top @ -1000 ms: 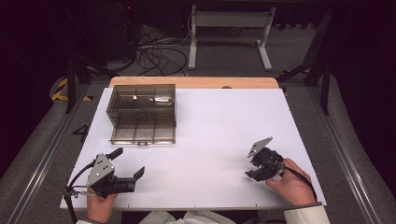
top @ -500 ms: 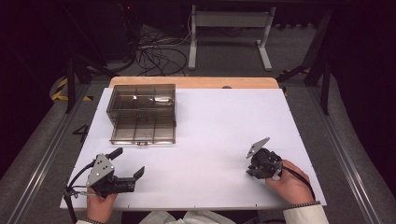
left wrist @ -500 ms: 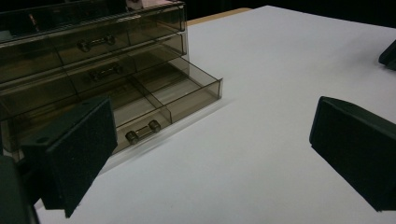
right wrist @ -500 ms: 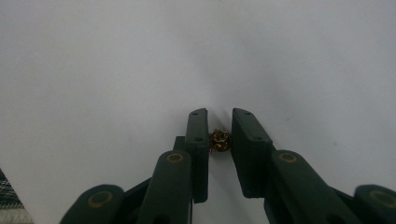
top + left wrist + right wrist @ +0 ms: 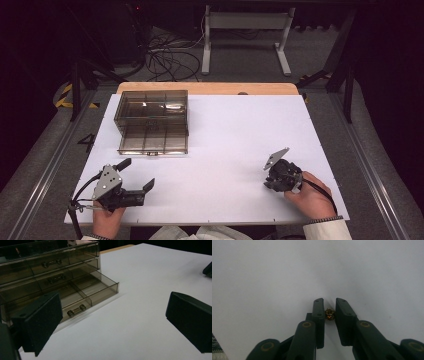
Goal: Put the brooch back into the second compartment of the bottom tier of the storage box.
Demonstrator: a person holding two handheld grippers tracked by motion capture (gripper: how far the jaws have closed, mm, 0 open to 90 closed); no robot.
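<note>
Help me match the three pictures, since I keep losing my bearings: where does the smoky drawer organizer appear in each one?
High view: the smoky drawer organizer stands at the table's far left, bottom drawer pulled open.
Left gripper view: it fills the upper left, open drawer toward the camera.
Right gripper view: not in it; the shut right hand-held gripper holds a small brass nut there.
Shared landmark: the white table sheet.

1. A dark numeral "4" (image 5: 86,142) stands on the grey floor strip just left of the white table sheet (image 5: 240,130), level with the open lowest drawer of the smoky plastic drawer box (image 5: 152,107).
2. No other writing can be read.
</note>
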